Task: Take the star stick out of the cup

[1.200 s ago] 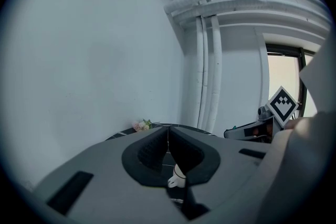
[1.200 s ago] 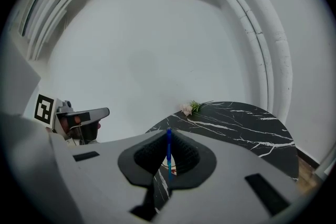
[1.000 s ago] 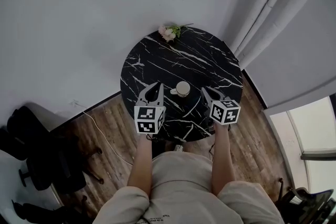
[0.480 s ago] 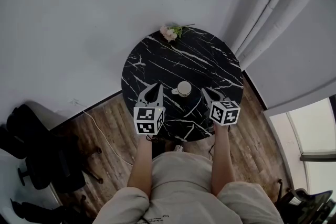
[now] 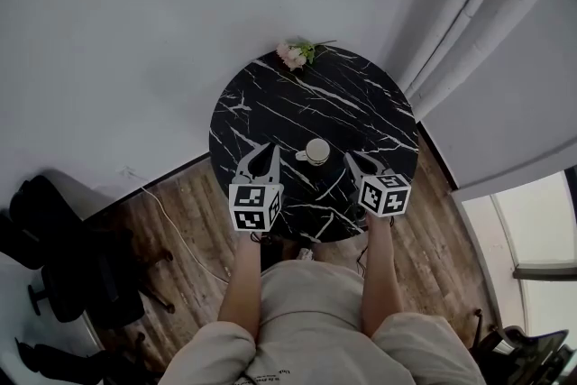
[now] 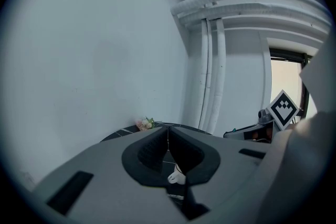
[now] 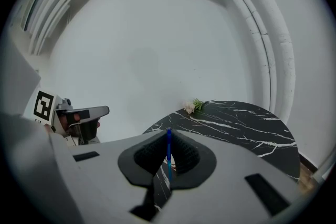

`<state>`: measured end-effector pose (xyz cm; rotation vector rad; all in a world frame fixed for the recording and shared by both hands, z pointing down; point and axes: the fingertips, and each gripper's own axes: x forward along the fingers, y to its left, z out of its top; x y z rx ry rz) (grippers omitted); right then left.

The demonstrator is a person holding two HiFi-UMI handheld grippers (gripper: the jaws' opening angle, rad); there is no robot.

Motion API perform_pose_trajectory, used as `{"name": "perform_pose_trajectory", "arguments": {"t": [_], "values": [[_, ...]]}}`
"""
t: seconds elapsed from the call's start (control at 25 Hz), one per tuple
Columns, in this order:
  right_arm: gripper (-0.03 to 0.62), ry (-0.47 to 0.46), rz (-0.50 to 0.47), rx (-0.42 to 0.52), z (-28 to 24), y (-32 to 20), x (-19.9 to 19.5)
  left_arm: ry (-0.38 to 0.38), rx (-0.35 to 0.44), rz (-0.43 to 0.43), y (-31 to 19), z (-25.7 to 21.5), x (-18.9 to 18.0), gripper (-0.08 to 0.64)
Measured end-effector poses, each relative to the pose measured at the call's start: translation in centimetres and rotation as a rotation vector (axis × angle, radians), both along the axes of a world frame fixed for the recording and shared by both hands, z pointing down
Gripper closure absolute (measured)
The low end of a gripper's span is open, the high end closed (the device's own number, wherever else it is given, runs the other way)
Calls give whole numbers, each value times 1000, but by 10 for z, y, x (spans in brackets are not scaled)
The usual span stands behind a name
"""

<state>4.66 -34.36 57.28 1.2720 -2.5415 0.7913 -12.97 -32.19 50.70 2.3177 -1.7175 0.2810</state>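
Tabletop [image 5: 343,104] edge nearest the person has the left gripper [image 5: 268,149], jaws pressed together and empty, and the right gripper [image 5: 350,158], with the cup [image 5: 315,152] between them. Flowers [image 5: 293,55] lie at the far edge. Only the right gripper view shows the thin blue star stick [image 7: 168,147] pinched in its jaws.

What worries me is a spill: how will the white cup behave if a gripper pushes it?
The cup looks squat and stands upright, so it would probably slide rather than tip. The table looks polished, so little would likely brake that slide. It seems ceramic: probably rigid, and apt to chip if dropped.
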Motion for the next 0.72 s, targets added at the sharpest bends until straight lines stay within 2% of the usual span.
{"name": "perform_pose_trajectory", "arguments": {"t": [0.72], "values": [[551, -5, -35, 8, -4, 1, -10, 3, -5, -9, 2, 1, -5, 537]]}}
